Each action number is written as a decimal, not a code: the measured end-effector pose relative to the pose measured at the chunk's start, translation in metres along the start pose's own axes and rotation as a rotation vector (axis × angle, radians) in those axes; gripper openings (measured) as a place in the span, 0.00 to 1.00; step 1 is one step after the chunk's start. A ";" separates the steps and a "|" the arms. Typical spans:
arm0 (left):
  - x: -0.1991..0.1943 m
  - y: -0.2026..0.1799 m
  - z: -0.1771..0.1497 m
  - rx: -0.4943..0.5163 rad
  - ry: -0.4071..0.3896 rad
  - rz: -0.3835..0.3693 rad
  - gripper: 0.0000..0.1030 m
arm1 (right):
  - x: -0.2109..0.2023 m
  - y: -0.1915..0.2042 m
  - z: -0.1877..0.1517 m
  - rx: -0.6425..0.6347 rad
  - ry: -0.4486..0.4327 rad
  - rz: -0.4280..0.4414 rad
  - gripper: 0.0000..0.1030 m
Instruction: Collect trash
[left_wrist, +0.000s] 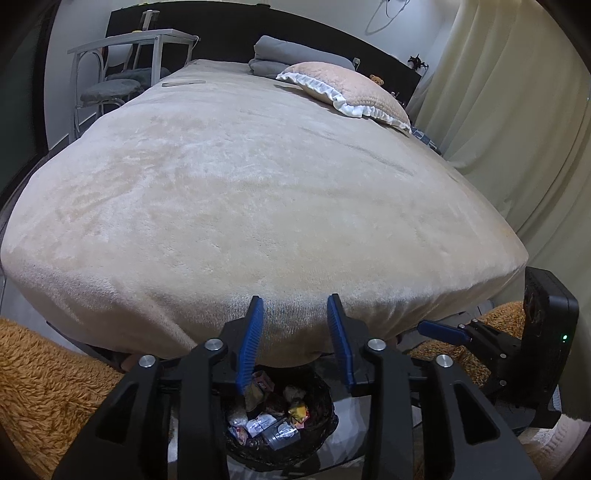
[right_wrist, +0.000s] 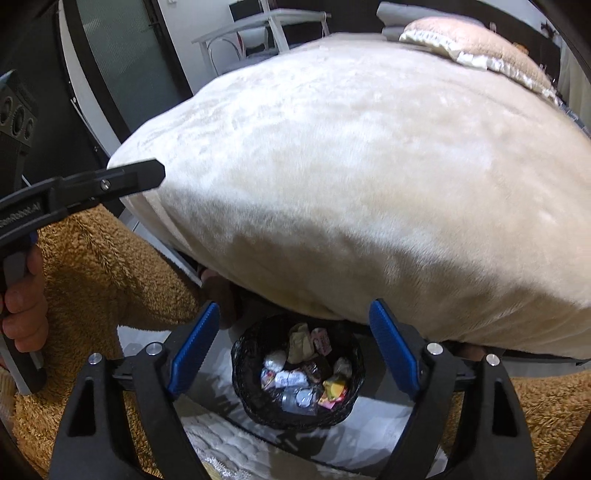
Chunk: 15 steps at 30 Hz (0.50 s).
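A small bin lined with a black bag (left_wrist: 317, 432) stands on the floor at the foot of the bed, holding several wrappers and bits of trash (left_wrist: 273, 424). It also shows in the right wrist view (right_wrist: 258, 347) with the trash (right_wrist: 303, 376) inside. My left gripper (left_wrist: 295, 302) is open and empty, above the bin at the bed's edge. My right gripper (right_wrist: 293, 308) is open and empty, above the bin. The right gripper shows from the side in the left wrist view (left_wrist: 443, 330); the left one in the right wrist view (right_wrist: 147, 173).
A bed with a beige plush blanket (left_wrist: 258, 184) fills both views, with a pink frilled pillow (left_wrist: 351, 88) and folded grey bedding (left_wrist: 280, 51) at its head. A white table and chair (left_wrist: 122, 70) stand far left. A curtain (left_wrist: 498, 110) hangs on the right. A brown shaggy rug (right_wrist: 92, 266) lies beside the bin.
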<state>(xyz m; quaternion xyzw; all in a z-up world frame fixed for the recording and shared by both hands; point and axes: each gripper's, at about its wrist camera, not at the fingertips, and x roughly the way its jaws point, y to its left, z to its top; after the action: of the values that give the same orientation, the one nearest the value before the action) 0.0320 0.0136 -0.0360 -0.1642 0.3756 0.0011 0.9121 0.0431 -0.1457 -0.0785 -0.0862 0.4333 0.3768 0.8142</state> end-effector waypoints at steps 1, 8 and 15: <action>-0.002 0.000 0.000 0.000 -0.006 -0.002 0.41 | -0.006 0.000 0.001 -0.001 -0.024 -0.004 0.83; -0.024 -0.008 0.007 0.045 -0.068 0.021 0.60 | -0.041 -0.010 0.015 0.025 -0.159 -0.019 0.95; -0.053 -0.025 0.020 0.135 -0.125 -0.004 0.87 | -0.084 -0.017 0.036 0.000 -0.276 -0.087 0.95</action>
<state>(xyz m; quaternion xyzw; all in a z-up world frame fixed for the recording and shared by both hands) 0.0109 0.0022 0.0217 -0.1027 0.3170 -0.0158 0.9427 0.0488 -0.1860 0.0055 -0.0526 0.3131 0.3493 0.8816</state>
